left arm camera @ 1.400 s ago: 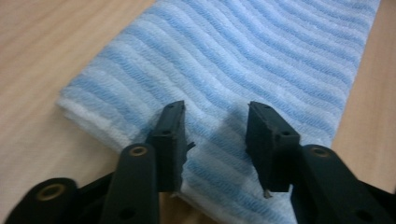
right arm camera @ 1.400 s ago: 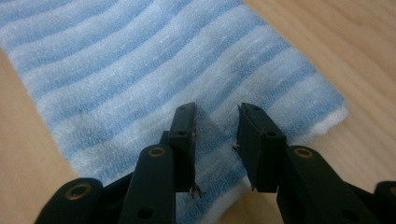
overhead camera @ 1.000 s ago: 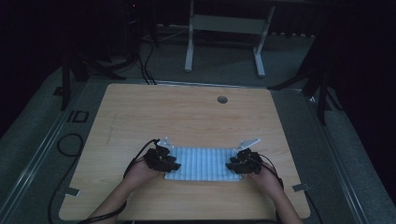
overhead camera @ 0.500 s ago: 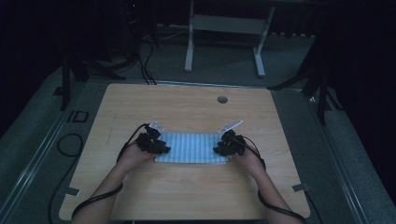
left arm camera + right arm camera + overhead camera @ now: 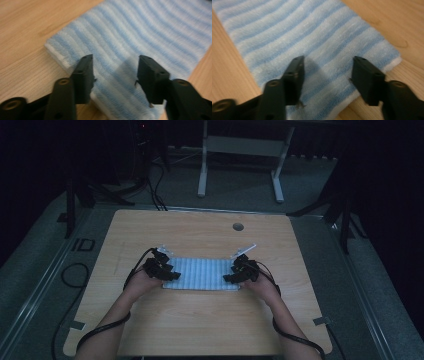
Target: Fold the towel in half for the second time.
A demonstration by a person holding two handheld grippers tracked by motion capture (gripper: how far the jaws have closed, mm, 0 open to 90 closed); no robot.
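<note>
A folded blue-and-white striped towel (image 5: 201, 274) lies flat on the wooden bench (image 5: 200, 325), a little nearer the person's edge than the middle, its long side running across the bench. The person's forearms enter from the near edge, one hand at each short end of the towel.

The left gripper (image 5: 165, 270) sits over the towel's left end. In the left gripper view the gripper (image 5: 113, 72) has its two black jaws standing apart above the striped cloth (image 5: 140, 37), with the layered folded corner just beside one jaw; the jaws have just been opening, and the cloth lies under the gap unpinched, so this gripper is released.

The right gripper (image 5: 237, 271) sits over the towel's right end. In the right gripper view the gripper (image 5: 327, 72) also shows its jaws spread, the towel (image 5: 294, 32) lying flat beneath them and its edge running near the far jaw; these jaws too have just been opening and press on nothing, so this gripper is likewise released.

A small round grommet (image 5: 238, 226) is set in the bench near its far edge, well apart from the towel. Cables (image 5: 75, 270) trail over the grey floor to the left.
</note>
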